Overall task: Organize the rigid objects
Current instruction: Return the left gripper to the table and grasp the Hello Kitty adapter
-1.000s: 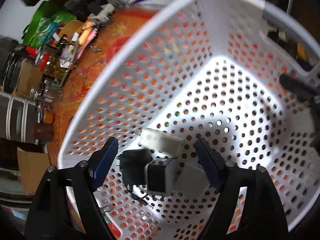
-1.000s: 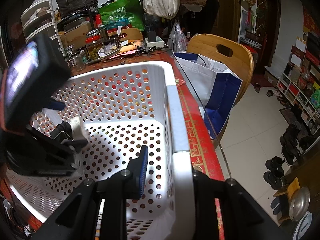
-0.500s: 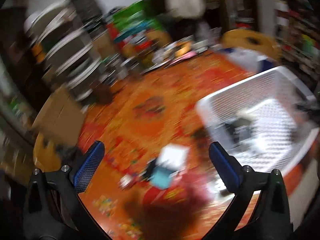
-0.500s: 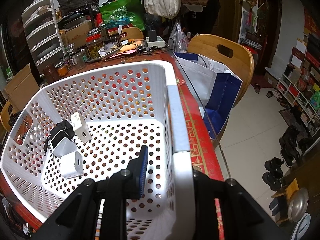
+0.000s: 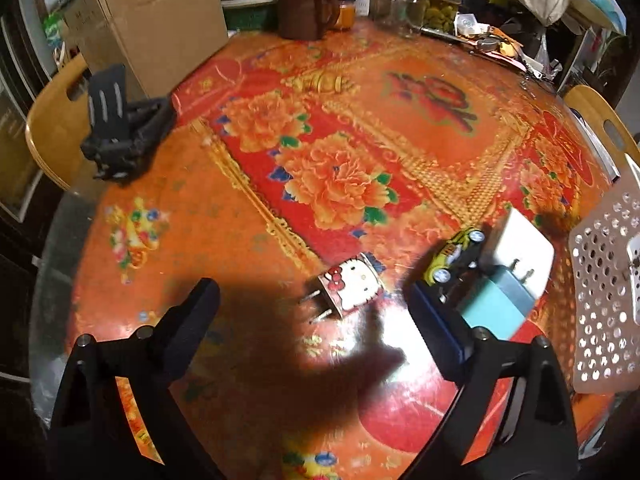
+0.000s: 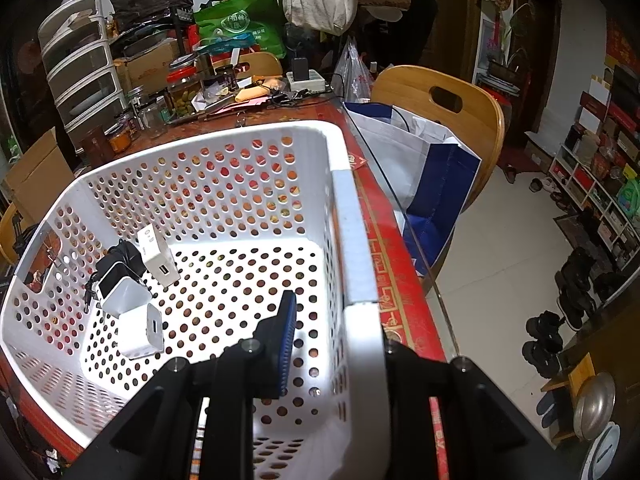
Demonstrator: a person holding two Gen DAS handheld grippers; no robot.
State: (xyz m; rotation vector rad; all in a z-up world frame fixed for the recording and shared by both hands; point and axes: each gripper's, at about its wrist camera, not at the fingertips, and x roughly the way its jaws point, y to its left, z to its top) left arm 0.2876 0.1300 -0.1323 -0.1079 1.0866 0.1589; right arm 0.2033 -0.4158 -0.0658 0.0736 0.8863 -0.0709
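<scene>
My left gripper [image 5: 316,294] hangs over the orange patterned table, jaws wide and closing. A Hello Kitty plug charger [image 5: 350,286] lies on the cloth between them, untouched. Just right of the right finger sit a yellow-green toy car [image 5: 456,254], a light blue charger [image 5: 498,300] and a white adapter [image 5: 524,244]. My right gripper [image 6: 336,320] is shut on the near right wall of the white perforated basket [image 6: 352,216]; its outer finger is hidden behind the rim. Inside lie a white charger [image 6: 156,256], a black adapter [image 6: 120,258], a grey-white cube [image 6: 124,294] and another white charger [image 6: 142,334].
The basket's corner [image 5: 600,280] shows at the right in the left wrist view. A black stand [image 5: 120,132] lies at the table's left edge, with a cardboard box [image 5: 160,20], brown mug [image 5: 300,8] and jars behind. A wooden chair [image 6: 440,96] with a bag stands beyond the basket.
My left gripper left the basket, swung across to the open table and rolled, now over the Hello Kitty charger. The chargers it hovered over stay in the basket. The right gripper has not moved.
</scene>
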